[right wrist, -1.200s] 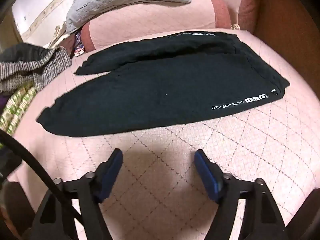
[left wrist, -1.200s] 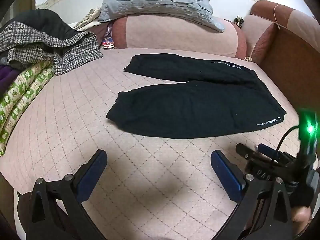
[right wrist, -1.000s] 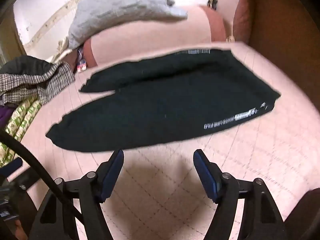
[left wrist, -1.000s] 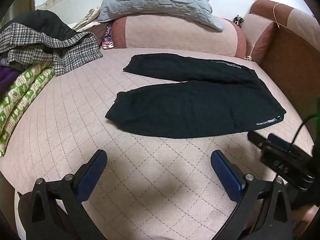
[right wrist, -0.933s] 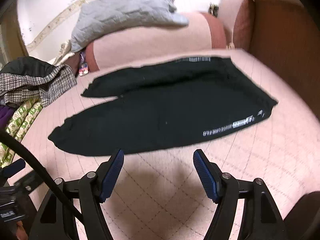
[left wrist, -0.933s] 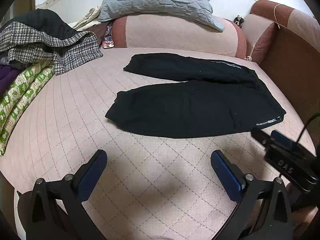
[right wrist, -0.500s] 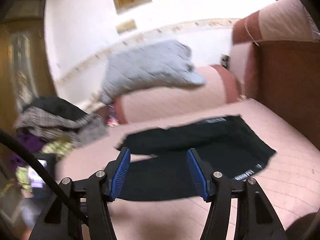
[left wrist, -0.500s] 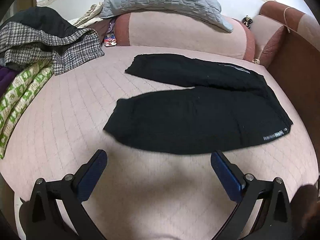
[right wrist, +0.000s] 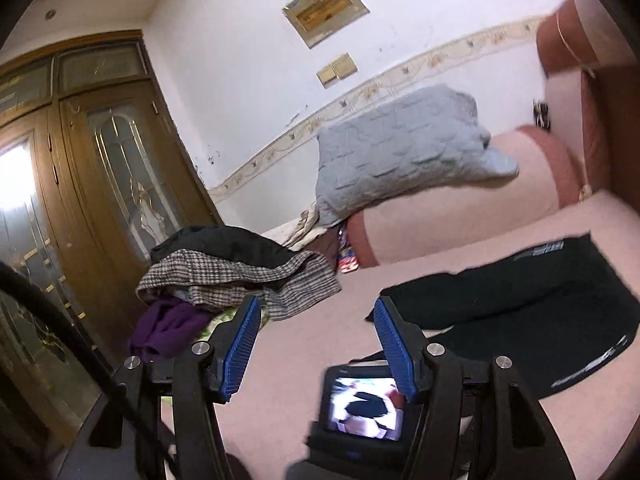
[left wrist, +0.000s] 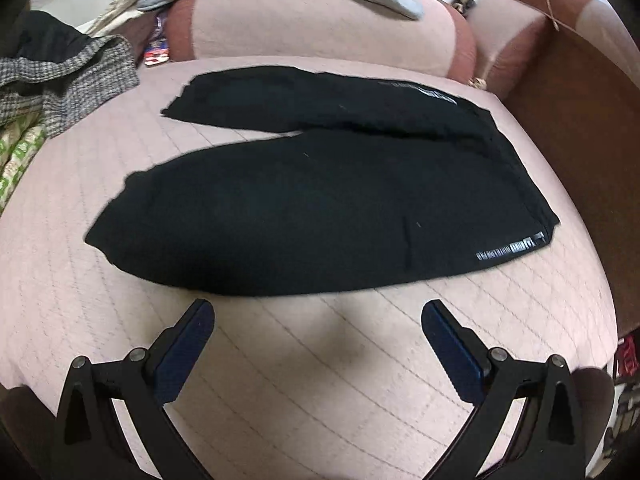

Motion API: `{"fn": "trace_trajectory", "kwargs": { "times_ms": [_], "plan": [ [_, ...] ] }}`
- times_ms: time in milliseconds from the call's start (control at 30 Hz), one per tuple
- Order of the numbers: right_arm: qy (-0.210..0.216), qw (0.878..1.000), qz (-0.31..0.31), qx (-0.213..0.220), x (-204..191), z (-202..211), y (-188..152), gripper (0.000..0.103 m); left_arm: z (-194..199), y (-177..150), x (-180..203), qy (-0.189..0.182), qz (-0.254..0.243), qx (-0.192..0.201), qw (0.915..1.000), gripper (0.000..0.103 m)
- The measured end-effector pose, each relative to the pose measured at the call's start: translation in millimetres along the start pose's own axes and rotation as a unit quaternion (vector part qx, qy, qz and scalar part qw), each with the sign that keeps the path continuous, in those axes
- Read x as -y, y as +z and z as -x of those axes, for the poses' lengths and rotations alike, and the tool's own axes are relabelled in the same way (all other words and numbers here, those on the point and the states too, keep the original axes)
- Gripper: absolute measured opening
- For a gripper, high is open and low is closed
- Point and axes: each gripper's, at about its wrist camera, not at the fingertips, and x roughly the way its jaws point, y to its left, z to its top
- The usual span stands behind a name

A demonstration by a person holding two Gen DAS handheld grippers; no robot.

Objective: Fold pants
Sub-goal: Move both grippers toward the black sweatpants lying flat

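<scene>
Black pants (left wrist: 320, 208) lie flat on the pink quilted bed, legs spread to the left, waistband with white lettering at the right. My left gripper (left wrist: 318, 316) is open and empty, just in front of the near leg's edge. My right gripper (right wrist: 316, 320) is open and empty, raised and tilted up toward the wall. In the right wrist view the pants (right wrist: 520, 300) show at the lower right, and the left gripper's camera screen (right wrist: 364, 408) sits below the fingers.
A pile of checked, black and purple clothes (right wrist: 224, 276) lies at the bed's left. A grey quilted pillow (right wrist: 400, 152) rests on a pink bolster (left wrist: 320, 36). A brown sofa arm (left wrist: 572, 112) stands on the right, a wooden wardrobe (right wrist: 80, 200) on the left.
My left gripper has moved forward, close to the pants. My right gripper has lifted and tilted up, so its view swung from the bed to the wall and wardrobe.
</scene>
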Motion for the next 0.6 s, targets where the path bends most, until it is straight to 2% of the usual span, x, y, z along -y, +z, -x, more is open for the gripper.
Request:
{"fn": "trace_trajectory", "kwargs": {
  "times_ms": [100,200,300,400,500,600],
  "plan": [
    [0.000,1.000,-0.018,-0.018,12,-4,-4,0.064,-5,-7,-2,-0.005,0.004,-0.013,0.9999,0.103],
    [-0.034,0.999,-0.023,-0.027,30,-2,-4,0.064,-9,-10,-12,-0.004,0.019,-0.021,0.9996,0.103],
    [-0.114,0.993,0.003,-0.026,51,3,-7,0.064,-7,-13,-26,0.005,0.034,-0.015,0.9993,0.103],
    [-0.209,0.977,0.020,-0.030,76,6,-14,0.064,-2,-14,-35,0.026,0.035,-0.001,0.9990,0.103],
    [-0.261,0.964,-0.003,-0.059,109,5,-22,0.064,3,-15,-39,0.034,0.033,0.013,0.9988,0.103],
    [-0.283,0.954,-0.033,-0.089,136,2,-29,0.064,5,-12,-38,0.032,0.030,0.019,0.9989,0.103]
  ]
}}
